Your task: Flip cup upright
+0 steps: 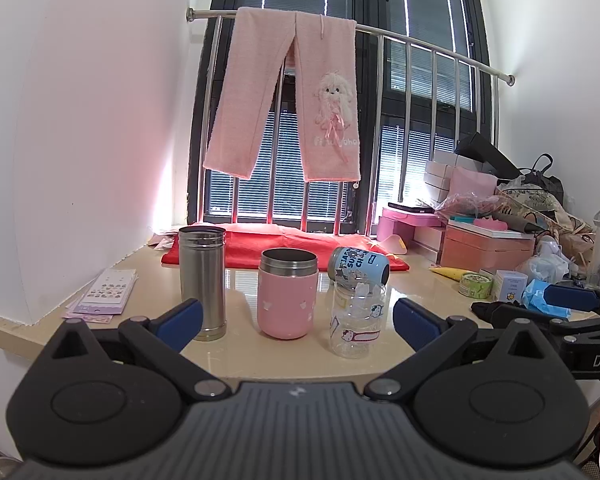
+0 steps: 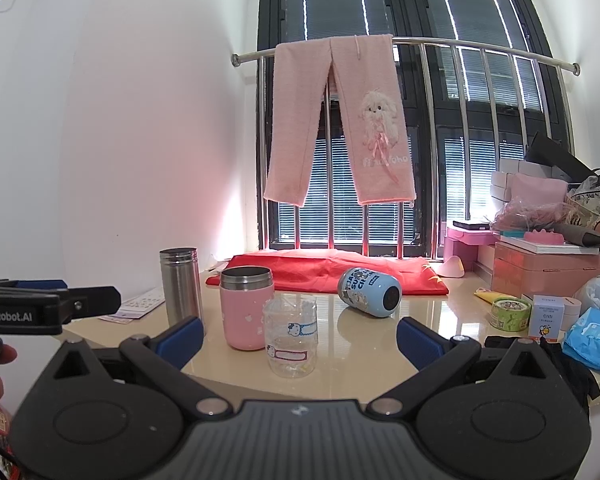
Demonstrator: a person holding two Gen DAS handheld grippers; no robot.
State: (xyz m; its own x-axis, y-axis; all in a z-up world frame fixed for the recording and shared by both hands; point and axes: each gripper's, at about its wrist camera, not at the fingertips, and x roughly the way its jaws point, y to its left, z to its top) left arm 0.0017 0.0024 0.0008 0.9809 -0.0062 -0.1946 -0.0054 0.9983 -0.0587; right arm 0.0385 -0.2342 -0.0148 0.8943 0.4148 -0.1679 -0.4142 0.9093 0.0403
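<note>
A light blue printed cup point(image 2: 369, 291) lies on its side on the beige counter point(image 2: 376, 344), dark base toward me; it also shows in the left wrist view point(image 1: 358, 266), behind a clear plastic jar point(image 1: 358, 321). A pink cup point(image 1: 287, 294) and a steel flask point(image 1: 202, 282) stand upright to its left. My left gripper point(image 1: 298, 322) is open and empty, short of the cups. My right gripper point(image 2: 300, 338) is open and empty, with the clear jar point(image 2: 291, 336) between its fingers' line of sight and the blue cup beyond to the right.
A red cloth point(image 2: 328, 270) lies behind the cups under a railing with a pink towel point(image 2: 336, 120). Boxes, bags and small tins point(image 2: 510, 312) crowd the counter's right side. Sticker sheets point(image 1: 104, 292) lie at the left by the wall.
</note>
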